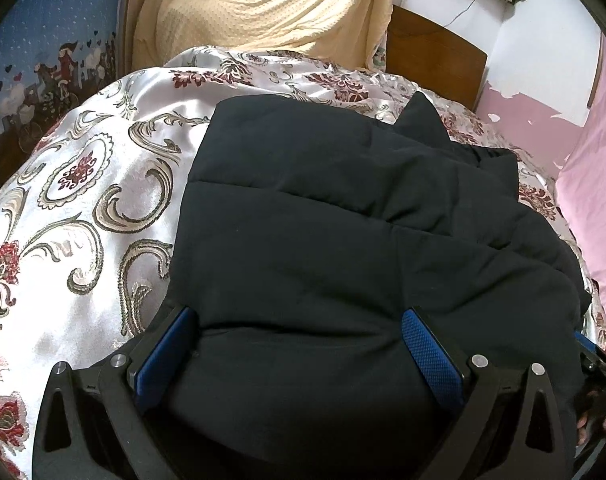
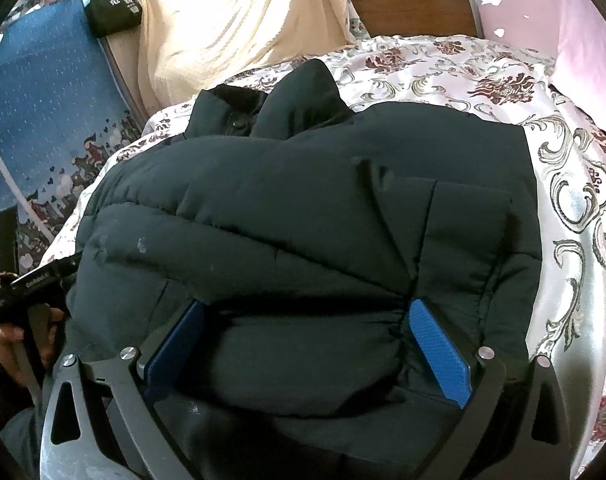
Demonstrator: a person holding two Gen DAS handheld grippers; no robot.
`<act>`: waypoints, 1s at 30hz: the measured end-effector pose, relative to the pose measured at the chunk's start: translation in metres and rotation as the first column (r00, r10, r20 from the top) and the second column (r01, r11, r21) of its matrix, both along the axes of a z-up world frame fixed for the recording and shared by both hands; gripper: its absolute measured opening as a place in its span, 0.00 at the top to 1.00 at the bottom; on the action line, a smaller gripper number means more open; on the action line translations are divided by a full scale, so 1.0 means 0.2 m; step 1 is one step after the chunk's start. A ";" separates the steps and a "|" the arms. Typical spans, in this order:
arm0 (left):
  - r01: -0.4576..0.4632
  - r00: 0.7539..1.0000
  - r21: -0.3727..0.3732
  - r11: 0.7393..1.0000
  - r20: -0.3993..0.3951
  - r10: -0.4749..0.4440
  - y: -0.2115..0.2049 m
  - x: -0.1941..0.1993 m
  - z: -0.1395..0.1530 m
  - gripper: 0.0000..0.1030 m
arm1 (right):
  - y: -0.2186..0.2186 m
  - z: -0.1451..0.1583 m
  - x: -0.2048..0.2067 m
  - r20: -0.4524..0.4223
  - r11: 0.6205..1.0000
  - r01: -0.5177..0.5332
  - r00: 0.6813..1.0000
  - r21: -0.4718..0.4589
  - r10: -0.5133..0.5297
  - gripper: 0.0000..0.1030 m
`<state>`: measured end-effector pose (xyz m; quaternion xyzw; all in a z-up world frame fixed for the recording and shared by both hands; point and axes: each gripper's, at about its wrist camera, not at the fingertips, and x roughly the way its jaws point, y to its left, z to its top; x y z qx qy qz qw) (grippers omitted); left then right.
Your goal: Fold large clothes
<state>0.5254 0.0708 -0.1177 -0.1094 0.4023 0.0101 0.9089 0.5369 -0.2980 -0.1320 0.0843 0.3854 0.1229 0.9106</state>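
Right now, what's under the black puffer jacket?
The black puffer jacket lies folded on a floral satin bedspread, which shows on both sides and beyond its collar. Whatever sits directly beneath the jacket is covered, so I can't tell.

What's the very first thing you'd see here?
A big black puffy jacket, folded into a bundle, fills the middle of the bed. Under it lies a shiny flowered bedspread, with a cream blanket draped behind by the headboard.
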 end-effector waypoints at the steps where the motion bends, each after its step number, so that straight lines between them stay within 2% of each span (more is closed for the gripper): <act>1: 0.018 0.999 0.005 1.000 -0.031 -0.018 0.00 0.01 0.02 0.00 | 0.00 0.00 0.00 -0.004 1.000 0.000 1.000 -0.004 0.000 0.02; 4: 0.089 0.984 0.041 0.995 -0.156 -0.082 0.00 0.05 0.10 0.00 | 0.00 0.05 0.01 -0.067 1.000 0.002 0.998 -0.016 -0.003 0.02; 5: 0.103 0.982 0.054 0.993 -0.166 -0.093 0.01 0.06 0.15 0.00 | 0.01 0.08 0.02 -0.103 1.000 -0.004 0.995 -0.024 0.002 0.02; 6: 0.119 0.983 0.061 0.991 -0.149 -0.109 0.02 0.07 0.20 0.00 | 0.00 0.14 0.03 -0.140 1.000 -0.003 0.990 -0.028 -0.001 0.02; 7: 0.139 0.984 0.075 0.988 -0.123 -0.129 0.02 0.09 0.27 0.00 | -0.01 0.18 0.03 -0.142 1.000 -0.001 0.990 -0.016 -0.001 0.02; 10: 0.179 0.982 0.131 0.975 -0.091 -0.168 -0.02 0.23 0.42 0.00 | -0.05 0.39 0.09 -0.079 0.999 0.023 0.997 0.031 -0.020 0.02; 13: 0.209 0.976 0.136 0.969 -0.091 -0.197 -0.13 0.47 0.50 0.00 | -0.06 0.51 0.31 -0.065 0.995 0.102 0.993 -0.005 -0.102 0.02; 15: 0.227 0.972 0.123 0.966 -0.093 -0.217 -0.20 0.64 0.51 0.00 | -0.05 0.53 0.55 -0.098 0.989 0.144 0.984 -0.035 -0.147 0.02; 18: 0.260 0.961 0.096 0.961 -0.120 -0.248 -0.32 0.91 0.48 0.00 | -0.02 0.49 0.85 -0.153 0.981 0.191 0.969 -0.026 -0.193 0.02; 24: 0.245 0.968 0.059 0.968 -0.080 -0.240 -0.46 1.25 0.41 0.01 | 0.00 0.37 1.20 -0.189 0.952 0.301 0.940 0.063 -0.284 0.03; 25: 0.240 0.968 0.060 0.969 -0.085 -0.235 -0.46 1.28 0.40 0.08 | 0.02 0.35 1.23 -0.192 0.950 0.303 0.940 0.081 -0.284 0.05; 26: 0.239 0.968 0.056 0.969 -0.091 -0.234 -0.48 1.30 0.38 0.15 | 0.05 0.33 1.25 -0.192 0.949 0.301 0.941 0.096 -0.279 0.16; 27: 0.242 0.966 0.058 0.969 -0.106 -0.235 -0.49 1.33 0.36 0.36 | 0.08 0.31 1.27 -0.199 0.950 0.295 0.942 0.100 -0.271 0.33; 28: 0.243 0.964 0.059 0.968 -0.124 -0.234 -0.49 1.34 0.35 0.62 | 0.10 0.30 1.29 -0.210 0.954 0.285 0.943 0.098 -0.260 0.40; 30: 0.259 0.956 -0.004 0.966 -0.142 -0.257 -0.49 1.34 0.33 0.88 | 0.14 0.27 1.31 -0.226 0.961 0.256 0.947 0.104 -0.227 0.62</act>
